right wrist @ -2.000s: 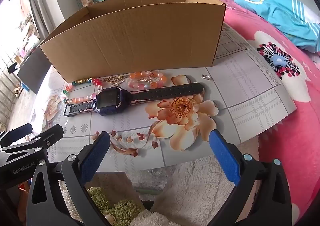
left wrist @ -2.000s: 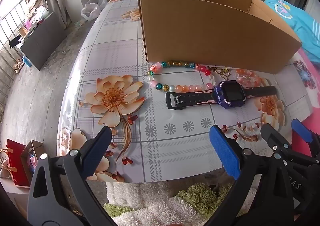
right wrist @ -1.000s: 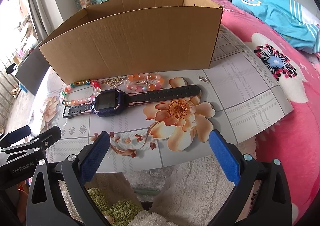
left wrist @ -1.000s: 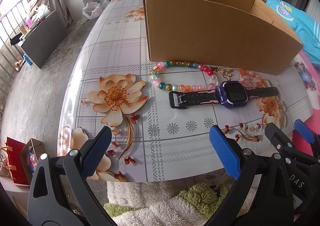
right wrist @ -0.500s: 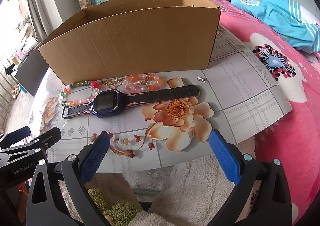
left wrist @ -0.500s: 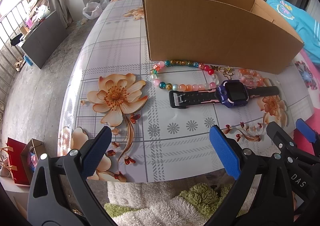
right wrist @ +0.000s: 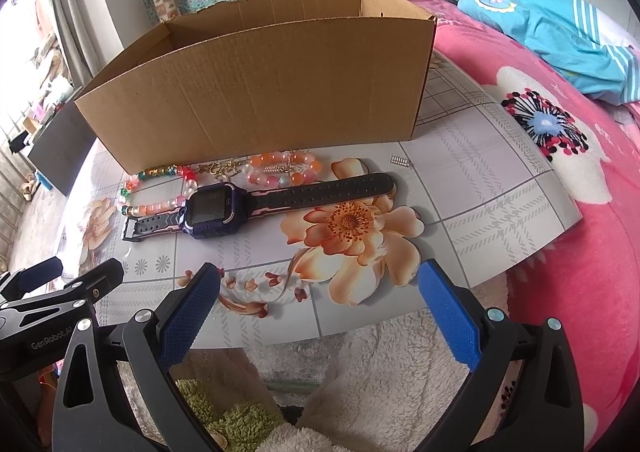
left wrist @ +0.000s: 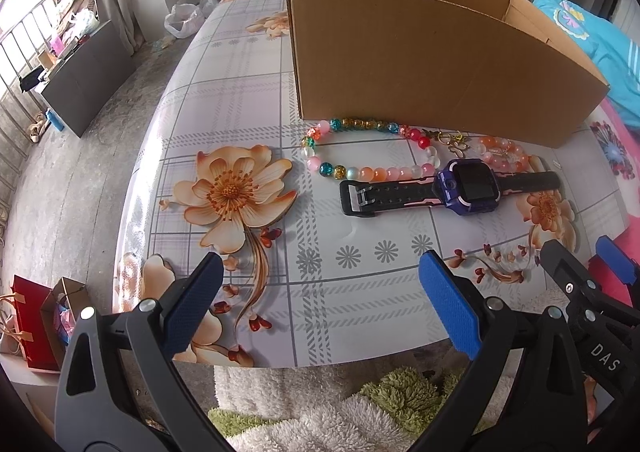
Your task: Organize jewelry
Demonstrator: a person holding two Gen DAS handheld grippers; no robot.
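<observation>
Jewelry is being shown laid out on the bench just in front of the cardboard box, which serves as the landmark. A multicoloured bead bracelet is lying close against the front wall of the box, toward its left end. A smaller pink and orange bead bracelet is lying beside it, also near the box front, with a gold charm between the two. A purple watch with black straps is stretched flat just on the near side of the bracelets, its case touching the beads. The left gripper and the right gripper are being held over the bench edge nearest the cameras, well apart from the box. Both pairs of blue-padded fingers are spread wide, with nothing being gripped.
</observation>
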